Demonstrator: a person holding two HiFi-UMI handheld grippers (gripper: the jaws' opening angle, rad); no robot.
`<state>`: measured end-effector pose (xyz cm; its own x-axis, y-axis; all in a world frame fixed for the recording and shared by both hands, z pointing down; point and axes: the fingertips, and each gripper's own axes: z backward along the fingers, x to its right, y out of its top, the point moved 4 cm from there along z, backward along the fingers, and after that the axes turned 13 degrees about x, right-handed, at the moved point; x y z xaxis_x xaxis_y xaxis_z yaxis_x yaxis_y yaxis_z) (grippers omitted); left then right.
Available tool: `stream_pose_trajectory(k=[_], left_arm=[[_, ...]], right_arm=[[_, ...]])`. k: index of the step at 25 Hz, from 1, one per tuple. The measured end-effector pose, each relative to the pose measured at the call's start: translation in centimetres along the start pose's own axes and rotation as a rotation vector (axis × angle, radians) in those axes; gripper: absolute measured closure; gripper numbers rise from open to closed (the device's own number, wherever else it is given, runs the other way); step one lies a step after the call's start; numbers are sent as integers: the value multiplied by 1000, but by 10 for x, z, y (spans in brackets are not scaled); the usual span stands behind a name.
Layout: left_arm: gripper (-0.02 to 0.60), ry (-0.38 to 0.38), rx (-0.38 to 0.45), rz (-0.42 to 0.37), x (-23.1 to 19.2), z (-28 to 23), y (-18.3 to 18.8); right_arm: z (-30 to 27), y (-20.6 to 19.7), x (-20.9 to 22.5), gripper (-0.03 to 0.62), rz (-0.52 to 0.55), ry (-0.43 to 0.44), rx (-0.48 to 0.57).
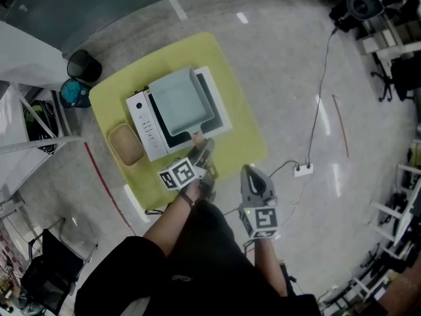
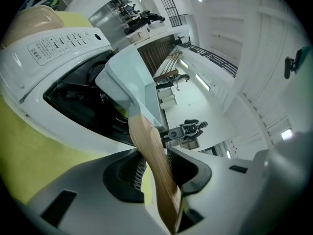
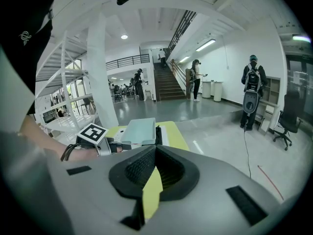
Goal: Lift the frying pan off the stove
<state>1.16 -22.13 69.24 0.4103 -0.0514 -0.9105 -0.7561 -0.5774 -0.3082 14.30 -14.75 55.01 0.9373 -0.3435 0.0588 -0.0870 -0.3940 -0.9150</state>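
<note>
A pale blue-green square frying pan (image 1: 179, 101) sits on the black top of a white stove (image 1: 141, 120). Its wooden handle (image 1: 197, 139) points toward me. My left gripper (image 1: 202, 151) is at that handle. In the left gripper view the handle (image 2: 151, 151) runs between the ribbed pads, which press on it from both sides, with the pan (image 2: 129, 77) and stove (image 2: 58, 48) beyond. My right gripper (image 1: 250, 171) hangs near my body, off the table's front corner, shut and holding nothing. The right gripper view looks over its closed tips (image 3: 154, 153) at the pan (image 3: 139, 130).
The stove stands on a yellow table (image 1: 237, 130). A tan oval dish (image 1: 125, 143) lies left of the stove. A black bin (image 1: 84, 65) stands on the floor beyond the table. A power strip (image 1: 303, 170) and its cable lie on the floor to the right.
</note>
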Motion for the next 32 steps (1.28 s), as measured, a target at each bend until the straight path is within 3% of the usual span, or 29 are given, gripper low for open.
stream_pose_trajectory(k=[10,15,32], left_arm=[[413,-25,-139,-74,1,13,-2],[410,-70,-194,-65,8,17,-5],[401,-92,-194,-127,33,55,3]], right_arm=[[-4,1,-8,577,4,44,4],[-3,1,-16,577,18,58,13],[22,9,-34,577,35,79,78]])
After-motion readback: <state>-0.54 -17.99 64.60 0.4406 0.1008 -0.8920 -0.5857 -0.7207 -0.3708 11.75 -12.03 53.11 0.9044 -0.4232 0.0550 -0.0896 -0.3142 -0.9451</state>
